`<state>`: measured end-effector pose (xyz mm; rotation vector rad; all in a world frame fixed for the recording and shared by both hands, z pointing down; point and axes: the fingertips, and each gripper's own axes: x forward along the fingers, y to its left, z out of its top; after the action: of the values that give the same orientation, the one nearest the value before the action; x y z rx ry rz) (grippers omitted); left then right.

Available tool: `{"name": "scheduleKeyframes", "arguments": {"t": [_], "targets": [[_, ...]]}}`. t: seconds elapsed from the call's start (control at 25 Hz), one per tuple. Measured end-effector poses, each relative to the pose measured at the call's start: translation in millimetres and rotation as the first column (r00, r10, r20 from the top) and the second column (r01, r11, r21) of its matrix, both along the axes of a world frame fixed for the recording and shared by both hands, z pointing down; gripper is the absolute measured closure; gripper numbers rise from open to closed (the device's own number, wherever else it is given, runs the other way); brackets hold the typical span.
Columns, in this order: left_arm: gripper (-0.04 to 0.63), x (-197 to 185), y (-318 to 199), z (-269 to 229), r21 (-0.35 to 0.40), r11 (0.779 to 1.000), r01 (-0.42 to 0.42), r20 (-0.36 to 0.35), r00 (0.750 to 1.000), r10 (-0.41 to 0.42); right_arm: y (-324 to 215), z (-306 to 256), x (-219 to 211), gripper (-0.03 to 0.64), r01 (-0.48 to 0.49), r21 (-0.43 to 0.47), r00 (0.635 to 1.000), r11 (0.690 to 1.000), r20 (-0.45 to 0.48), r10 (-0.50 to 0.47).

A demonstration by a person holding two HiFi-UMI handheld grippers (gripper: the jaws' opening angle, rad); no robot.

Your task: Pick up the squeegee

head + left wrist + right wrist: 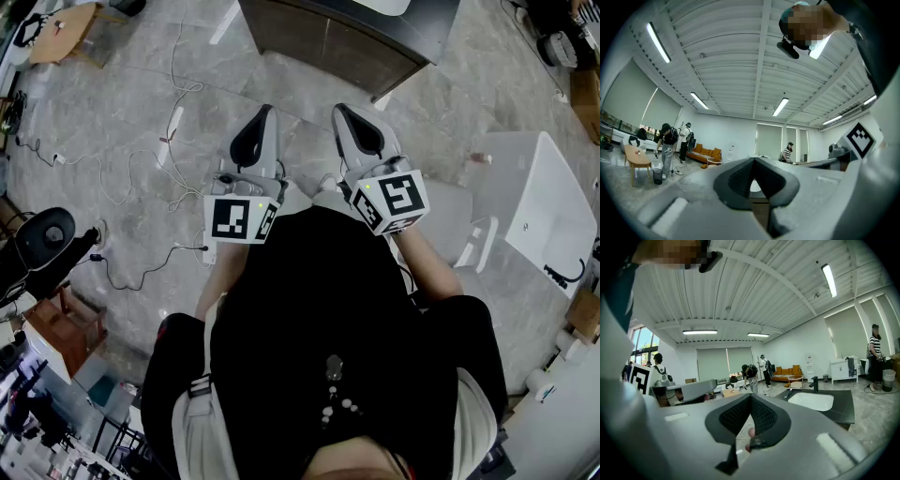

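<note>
No squeegee shows in any view. In the head view, my left gripper (265, 114) and my right gripper (341, 112) are held side by side in front of the person's chest. Both point forward over the grey floor towards a dark counter (342, 42). The left gripper (753, 162) is shut, with its black pads meeting at the tip and nothing between them. The right gripper (750, 397) also looks shut and empty. Past it, the dark counter (841, 411) holds a white sink (811, 401) with a black tap (814, 383).
Cables (141, 169) trail over the floor to the left. A white basin unit (548, 206) lies on the floor at the right and a small wooden table (61, 33) stands at the far left. People (666, 140) stand near an orange sofa (705, 153).
</note>
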<state>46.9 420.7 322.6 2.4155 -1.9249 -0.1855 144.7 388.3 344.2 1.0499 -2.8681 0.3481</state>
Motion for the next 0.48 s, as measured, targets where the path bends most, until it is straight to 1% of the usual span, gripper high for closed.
{"name": "scheduleKeyframes", "arguments": {"t": [0.48], "targets": [[0.594,-26.0,13.2,7.5,-0.012,1.000,0.005,0.011,1.000,-0.004,15.7,-0.9,-25.0,0.615,-0.008,0.021,1.000,1.000,-0.002,0.008]]}}
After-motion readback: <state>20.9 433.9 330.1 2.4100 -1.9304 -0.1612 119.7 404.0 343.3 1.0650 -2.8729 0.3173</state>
